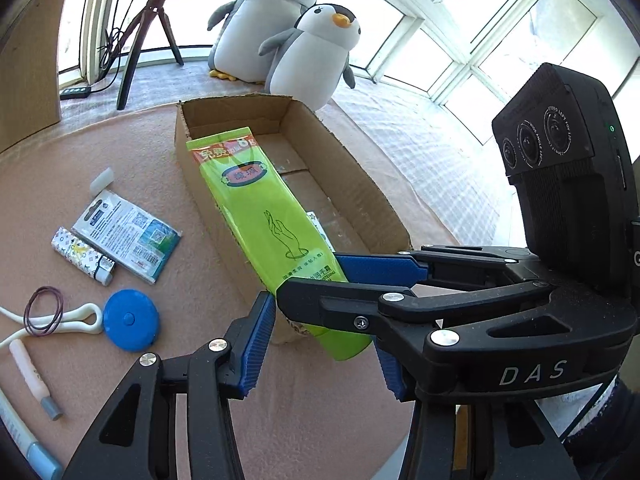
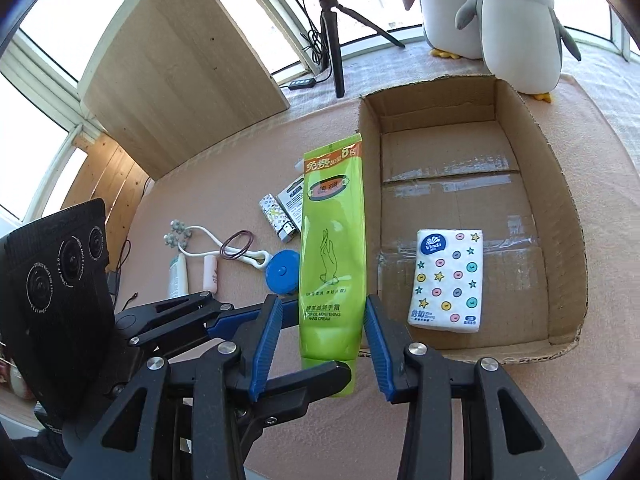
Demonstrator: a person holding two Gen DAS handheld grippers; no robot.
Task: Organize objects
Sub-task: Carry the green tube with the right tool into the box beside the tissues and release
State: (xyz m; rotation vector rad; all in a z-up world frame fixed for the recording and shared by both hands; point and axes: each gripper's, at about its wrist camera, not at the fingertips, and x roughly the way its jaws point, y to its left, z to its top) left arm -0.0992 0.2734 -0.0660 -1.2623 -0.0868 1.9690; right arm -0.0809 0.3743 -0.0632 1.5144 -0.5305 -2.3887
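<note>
A green hand-cream tube (image 2: 332, 220) hangs tilted above the left wall of an open cardboard box (image 2: 560, 220). My right gripper (image 2: 323, 304) is shut on its lower part, with a blue pad along each edge. My left gripper (image 1: 324, 332) is open, and its wider-spread fingers sit around the cap end without a clear hold. In the left wrist view the tube (image 1: 248, 200) crosses over the box wall (image 1: 192, 184), and the right gripper (image 1: 308, 276) reaches in from the right. A spotted tissue pack (image 2: 448, 280) lies flat inside the box.
On the pink cloth left of the box lie a patterned lighter (image 1: 82, 256), a printed sachet (image 1: 128, 236), a blue round tape measure (image 1: 131, 320), a rubber band (image 1: 44, 310), a white looped tool (image 1: 80, 318) and a pink stick (image 1: 34, 376). Two plush penguins (image 1: 308, 52) and a tripod (image 1: 148, 32) stand behind.
</note>
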